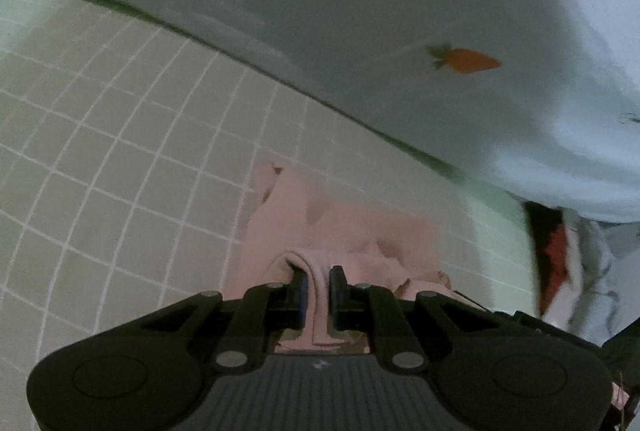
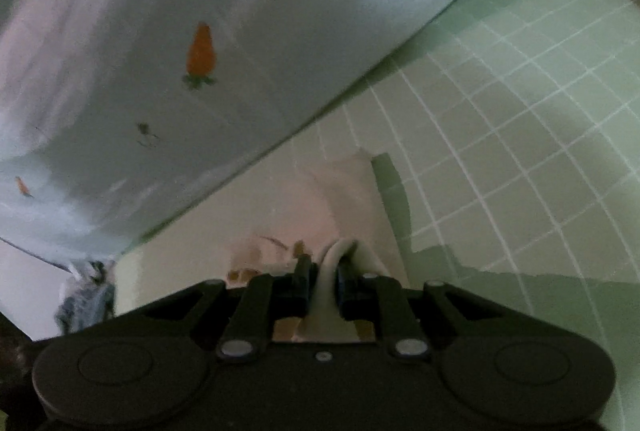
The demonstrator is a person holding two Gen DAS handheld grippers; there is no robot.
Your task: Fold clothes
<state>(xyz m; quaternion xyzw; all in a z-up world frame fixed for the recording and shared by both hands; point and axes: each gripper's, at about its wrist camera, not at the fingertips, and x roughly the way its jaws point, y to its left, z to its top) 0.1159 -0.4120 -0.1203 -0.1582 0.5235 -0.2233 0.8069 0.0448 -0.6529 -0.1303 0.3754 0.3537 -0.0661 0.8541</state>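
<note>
A pale pink garment [image 1: 352, 231] hangs over a green gridded mat [image 1: 120, 151]. My left gripper [image 1: 319, 277] is shut on a bunched fold of it, with pink cloth squeezed between the black fingers [image 1: 299, 289]. In the right wrist view the same pale pink garment [image 2: 348, 199] droops toward the green gridded mat [image 2: 500, 135], and my right gripper [image 2: 326, 265] is shut on a narrow loop of its edge. The rest of the garment below each gripper is hidden by the gripper bodies.
A light blue sheet printed with orange carrots [image 1: 464, 60] covers the area beyond the mat; the same light blue sheet [image 2: 202, 51] fills the upper left of the right wrist view. A red and dark cloth [image 1: 554, 255] and a grey crumpled cloth [image 1: 596, 271] lie at the right.
</note>
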